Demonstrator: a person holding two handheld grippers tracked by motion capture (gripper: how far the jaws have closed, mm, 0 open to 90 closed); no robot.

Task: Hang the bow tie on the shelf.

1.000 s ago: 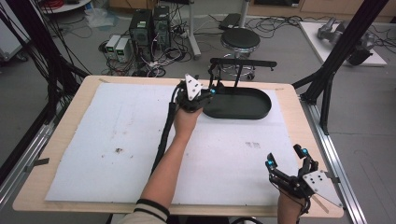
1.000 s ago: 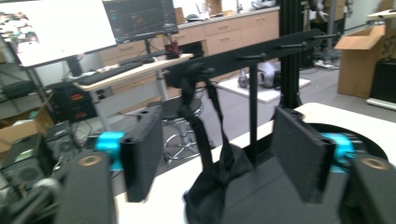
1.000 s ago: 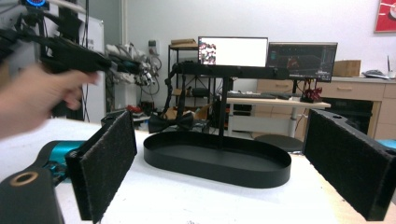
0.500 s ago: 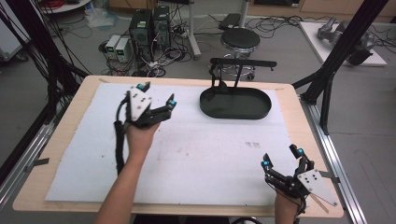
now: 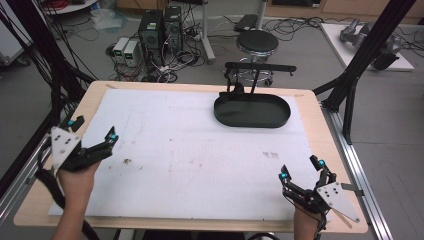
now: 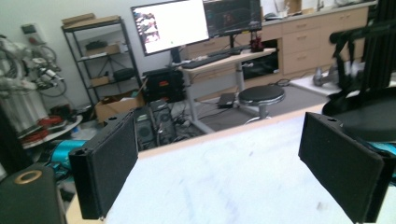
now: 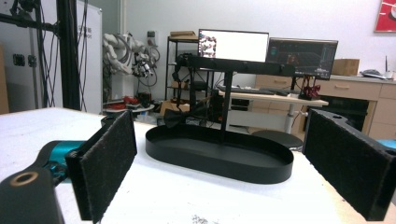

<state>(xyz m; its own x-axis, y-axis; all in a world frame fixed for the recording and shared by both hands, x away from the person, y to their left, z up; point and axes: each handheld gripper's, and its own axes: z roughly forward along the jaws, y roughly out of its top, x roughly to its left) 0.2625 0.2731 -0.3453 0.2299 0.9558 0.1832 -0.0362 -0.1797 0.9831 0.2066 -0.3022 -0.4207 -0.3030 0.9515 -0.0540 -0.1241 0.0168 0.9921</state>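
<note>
A black oval tray point(image 5: 252, 111) lies at the back right of the white-covered table point(image 5: 190, 150), and a black T-shaped stand point(image 5: 260, 68) rises from it. A small dark piece point(image 7: 175, 119) sits by the stand's left post; I cannot tell what it is. My left gripper point(image 5: 96, 128) hovers at the table's left edge, far from the tray. Its jaws have just been opening and stand open with nothing between them point(image 6: 224, 168). My right gripper point(image 5: 301, 169) is open at the front right corner and faces the tray point(image 7: 219, 158).
Black frame posts point(image 5: 357, 60) stand at both sides of the table, with metal rails along its edges. A stool point(image 5: 256, 44) and computer towers point(image 5: 160, 30) are on the floor behind. Small dark specks point(image 5: 127, 161) mark the white sheet.
My left gripper has moved from the tray's left end across the table to the left front edge, and its jaws have spread wider. The right gripper has stayed in place.
</note>
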